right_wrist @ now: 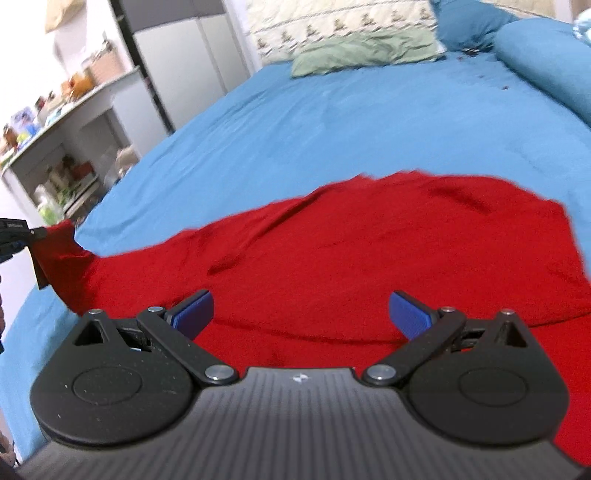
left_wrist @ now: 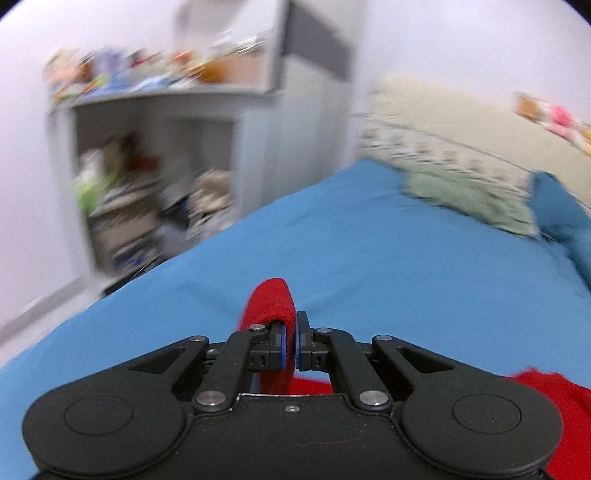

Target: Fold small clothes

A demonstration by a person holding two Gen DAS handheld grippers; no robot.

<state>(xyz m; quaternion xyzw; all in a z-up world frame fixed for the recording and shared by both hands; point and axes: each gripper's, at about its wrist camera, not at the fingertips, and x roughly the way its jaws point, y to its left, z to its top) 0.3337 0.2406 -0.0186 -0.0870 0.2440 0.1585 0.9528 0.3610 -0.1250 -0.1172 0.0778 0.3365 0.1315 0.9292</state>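
Your left claw (left_wrist: 290, 341) is pinched tight on a fold of the red garment (right_wrist: 332, 258); the blue pads (left_wrist: 282, 345) press the cloth from both sides, and a rolled lump of it bulges out just past the fingertips. From the right wrist view, that same pinched corner sits at the far left end of the garment, lifted clear of the bed (right_wrist: 332, 122), with the cloth stretching from it back down to the main body of the garment.

Your right claw (right_wrist: 299, 314) is spread wide, its two blue pads (right_wrist: 194, 314) well apart with nothing between them. It hangs over the near part of the garment; whether the fingertips touch the cloth cannot be told.

The garment lies spread across the near side of the bed on the blue sheet, wrinkled, with a long crease running across it close to your right claw. Its far edge curves up toward the middle of the bed.

At the head of the bed, well beyond the garment, lies a crumpled green cloth (right_wrist: 365, 51) against a pale patterned pillow (right_wrist: 332, 22). A blue pillow (right_wrist: 546, 62) sits at the bed's far right. Left of the bed stands a cluttered grey shelf unit (left_wrist: 155, 166), blurred in the left wrist view.
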